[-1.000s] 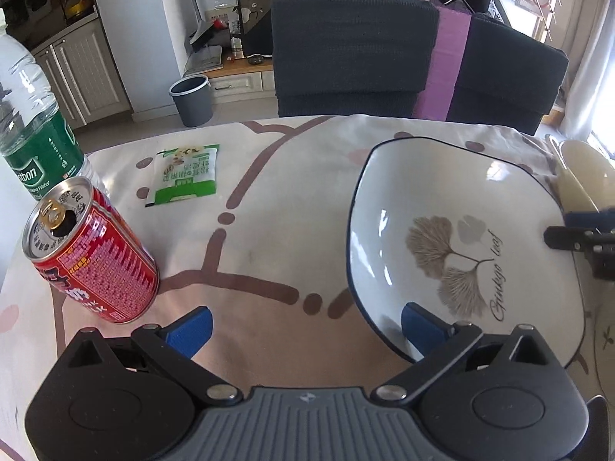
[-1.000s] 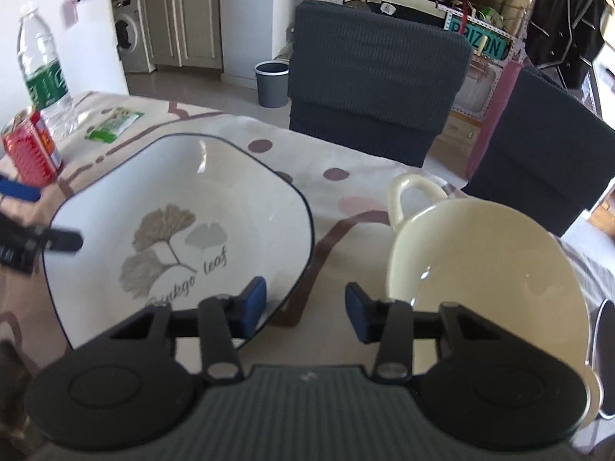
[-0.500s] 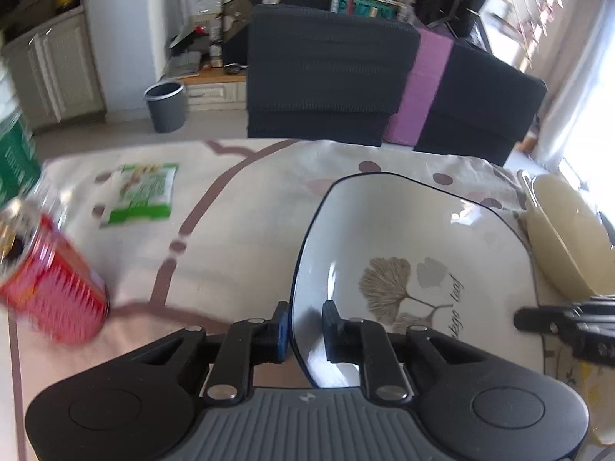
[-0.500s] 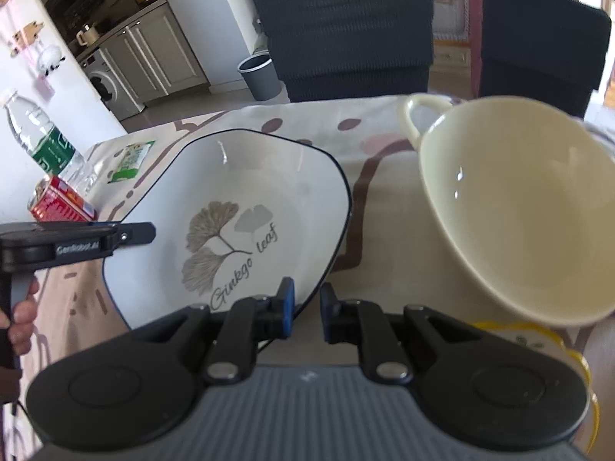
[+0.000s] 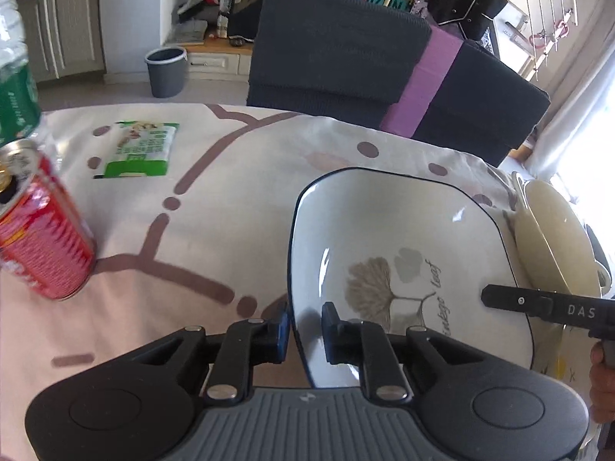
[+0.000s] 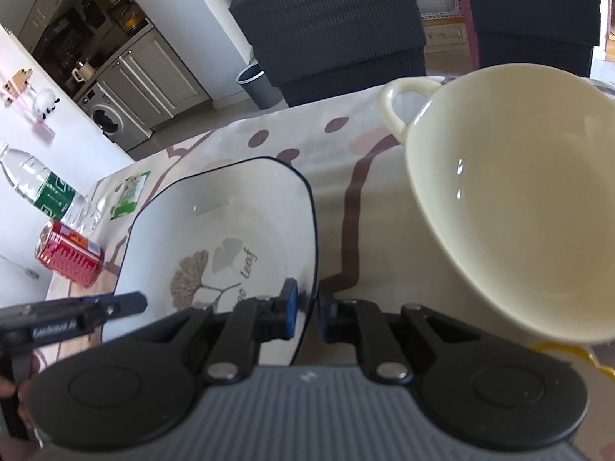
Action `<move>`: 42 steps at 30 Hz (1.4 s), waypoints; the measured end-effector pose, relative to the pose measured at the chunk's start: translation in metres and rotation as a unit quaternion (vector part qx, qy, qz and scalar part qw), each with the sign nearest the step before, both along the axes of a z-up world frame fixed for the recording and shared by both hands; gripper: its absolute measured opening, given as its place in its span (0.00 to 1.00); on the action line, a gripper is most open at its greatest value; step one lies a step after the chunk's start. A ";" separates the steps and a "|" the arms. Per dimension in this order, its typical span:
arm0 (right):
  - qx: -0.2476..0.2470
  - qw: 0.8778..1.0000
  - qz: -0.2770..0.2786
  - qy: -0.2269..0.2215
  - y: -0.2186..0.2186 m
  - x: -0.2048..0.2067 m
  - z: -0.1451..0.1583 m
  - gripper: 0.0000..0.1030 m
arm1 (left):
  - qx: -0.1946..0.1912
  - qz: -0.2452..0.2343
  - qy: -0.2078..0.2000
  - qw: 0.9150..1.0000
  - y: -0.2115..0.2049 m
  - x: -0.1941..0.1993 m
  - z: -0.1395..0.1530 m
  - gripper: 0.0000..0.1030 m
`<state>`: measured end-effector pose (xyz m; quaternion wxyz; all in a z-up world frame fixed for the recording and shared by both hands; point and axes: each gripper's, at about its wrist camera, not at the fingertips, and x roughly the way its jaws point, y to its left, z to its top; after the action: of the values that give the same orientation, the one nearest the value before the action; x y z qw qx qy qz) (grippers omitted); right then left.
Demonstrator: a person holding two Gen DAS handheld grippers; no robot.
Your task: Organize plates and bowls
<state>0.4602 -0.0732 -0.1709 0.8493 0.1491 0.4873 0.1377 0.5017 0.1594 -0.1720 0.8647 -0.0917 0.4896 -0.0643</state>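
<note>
A white square-ish plate point(image 5: 407, 238) with a dark rim and a grey leaf print is held between both grippers above the patterned tablecloth. My left gripper point(image 5: 305, 324) is shut on its left rim. My right gripper point(image 6: 307, 307) is shut on its right rim; the plate point(image 6: 230, 230) tilts in that view. A cream bowl point(image 6: 511, 199) with a loop handle sits just right of the plate, also in the left wrist view point(image 5: 549, 238). The right gripper's finger point(image 5: 538, 305) shows at the plate's far edge.
A red drink can point(image 5: 34, 226) and a water bottle point(image 5: 15, 88) stand at the table's left. A green snack packet point(image 5: 140, 150) lies behind them. Two dark chairs point(image 5: 338, 57) stand at the far side. A yellow-rimmed dish point(image 6: 565, 353) peeks out under the bowl.
Both grippers closed from open onto opposite rims of the leaf plate. The plate has since risen and tilted, and the cream bowl looms closer in the right wrist view.
</note>
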 end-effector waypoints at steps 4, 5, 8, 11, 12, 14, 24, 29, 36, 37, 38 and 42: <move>0.043 0.999 -0.026 0.020 -0.009 0.011 -0.009 0.14 | -0.030 0.014 0.002 0.999 0.009 0.008 -0.004 0.19; 0.049 0.998 -0.028 0.020 -0.009 0.013 -0.012 0.14 | -0.039 0.020 0.003 0.999 0.012 0.010 -0.005 0.17; 0.046 0.999 -0.028 0.007 -0.004 0.016 -0.016 0.14 | -0.037 0.013 0.004 0.999 0.010 0.013 -0.004 0.16; 0.027 0.999 -0.025 -0.004 0.003 0.014 -0.014 0.14 | -0.036 0.010 0.011 0.999 0.008 0.004 -0.002 0.16; 0.017 1.000 -0.021 -0.010 0.007 0.010 -0.011 0.14 | -0.037 0.009 0.009 0.999 0.007 0.000 0.000 0.17; 0.004 1.000 -0.009 -0.019 0.011 0.004 -0.006 0.14 | -0.041 0.011 -0.003 0.999 0.005 -0.010 0.009 0.16; 0.012 0.995 0.010 -0.102 -0.025 -0.059 0.088 0.13 | -0.053 0.004 -0.088 0.995 -0.039 -0.080 0.114 0.15; 0.012 0.991 -0.014 -0.136 -0.057 -0.109 0.126 0.14 | -0.059 -0.006 -0.105 0.993 -0.074 -0.128 0.144 0.13; -0.002 0.992 -0.060 -0.111 -0.089 -0.169 0.121 0.15 | -0.074 -0.015 -0.067 0.995 -0.106 -0.192 0.129 0.13; -0.004 0.993 -0.065 -0.099 -0.092 -0.177 0.116 0.15 | -0.076 -0.016 -0.057 0.995 -0.111 -0.199 0.124 0.13; -0.006 0.994 -0.069 -0.087 -0.095 -0.184 0.111 0.15 | -0.078 -0.016 -0.045 0.996 -0.114 -0.206 0.118 0.13; -0.011 0.996 -0.084 -0.041 -0.100 -0.205 0.086 0.15 | -0.067 -0.026 -0.008 0.997 -0.129 -0.227 0.094 0.13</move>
<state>0.2556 -0.1733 -0.0853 0.8786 0.1741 0.4397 0.0666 0.2751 0.0301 -0.0777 0.8584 -0.1363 0.4798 -0.1201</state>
